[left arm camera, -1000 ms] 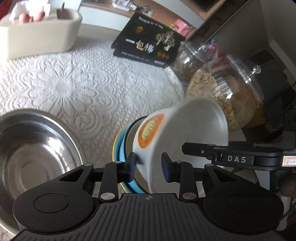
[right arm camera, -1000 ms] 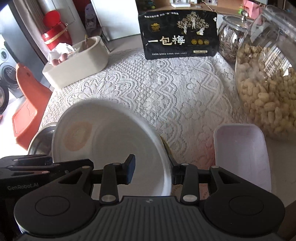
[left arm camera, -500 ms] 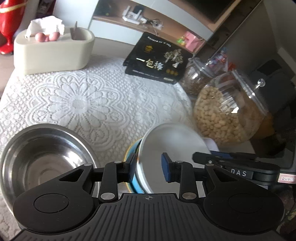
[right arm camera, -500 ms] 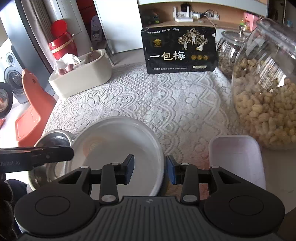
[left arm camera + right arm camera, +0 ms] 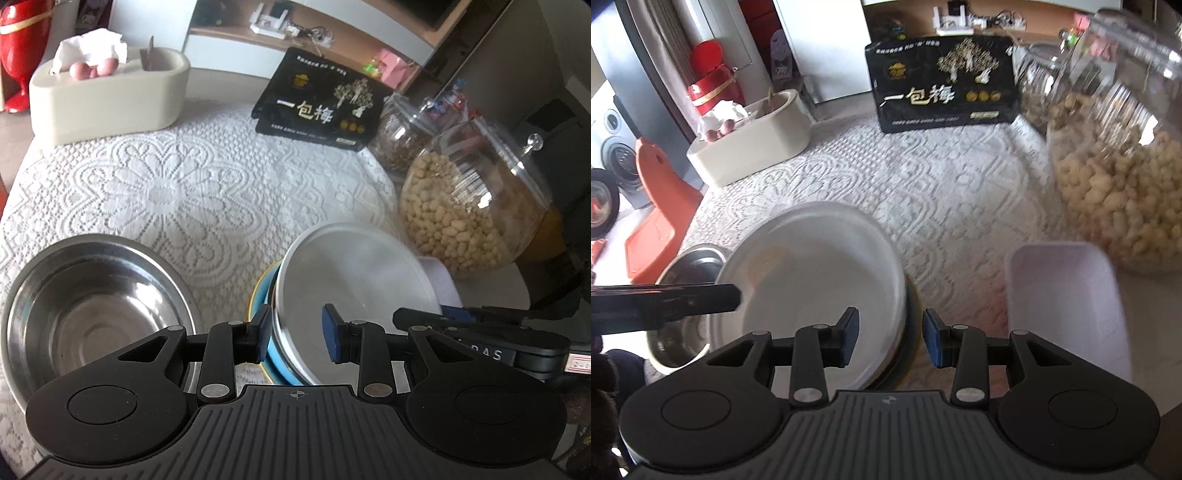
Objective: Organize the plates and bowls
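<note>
white bowl [image 5: 812, 280] sat in the blue bowl [image 5: 275, 354]. left gripper [image 5: 295, 334] & right gripper [image 5: 890, 338] jaws were wide, holding nothing.

Soft daylight fills both views. Glare glints off the steel bowl [image 5: 92, 314] and peanut jar [image 5: 469, 199]. The right wrist view smears toward its right edge; fisheye bending curves the tablecloth [image 5: 184, 184] edges.

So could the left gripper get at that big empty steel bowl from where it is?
Probably yes. The steel bowl sits open on the lace cloth just left of the left gripper, with nothing between them. Its fingers are apart, around the white bowl's rim, so it must back off first.
</note>
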Demonstrator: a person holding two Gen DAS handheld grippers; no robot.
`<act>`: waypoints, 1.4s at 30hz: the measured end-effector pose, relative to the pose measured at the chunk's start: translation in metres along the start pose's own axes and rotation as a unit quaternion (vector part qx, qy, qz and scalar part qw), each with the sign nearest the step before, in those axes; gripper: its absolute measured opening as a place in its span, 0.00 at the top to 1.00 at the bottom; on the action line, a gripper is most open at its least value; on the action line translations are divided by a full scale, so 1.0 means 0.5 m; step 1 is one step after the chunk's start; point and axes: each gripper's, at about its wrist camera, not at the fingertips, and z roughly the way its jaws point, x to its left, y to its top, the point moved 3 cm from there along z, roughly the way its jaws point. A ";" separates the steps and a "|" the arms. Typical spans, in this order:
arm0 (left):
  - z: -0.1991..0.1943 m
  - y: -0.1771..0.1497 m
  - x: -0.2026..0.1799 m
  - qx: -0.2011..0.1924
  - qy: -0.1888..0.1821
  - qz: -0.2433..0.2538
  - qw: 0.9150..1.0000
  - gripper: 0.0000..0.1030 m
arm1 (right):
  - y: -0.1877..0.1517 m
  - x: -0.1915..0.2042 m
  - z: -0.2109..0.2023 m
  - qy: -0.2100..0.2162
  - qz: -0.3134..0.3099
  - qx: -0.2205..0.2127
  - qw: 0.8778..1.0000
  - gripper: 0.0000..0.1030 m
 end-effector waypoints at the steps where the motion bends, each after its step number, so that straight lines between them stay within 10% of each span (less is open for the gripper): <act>1: 0.005 -0.001 0.002 0.004 0.001 -0.002 1.000 0.68 | -0.001 0.001 0.004 0.009 0.003 0.003 1.000 0.62; 30: 0.019 0.001 -0.010 0.004 -0.005 -0.008 1.000 0.68 | -0.014 -0.010 0.037 0.035 0.032 0.009 0.999 0.58; 42: -0.080 -0.021 0.045 -0.042 -0.004 -0.043 0.998 0.68 | -0.020 -0.016 -0.072 -0.004 0.060 -0.086 0.995 0.59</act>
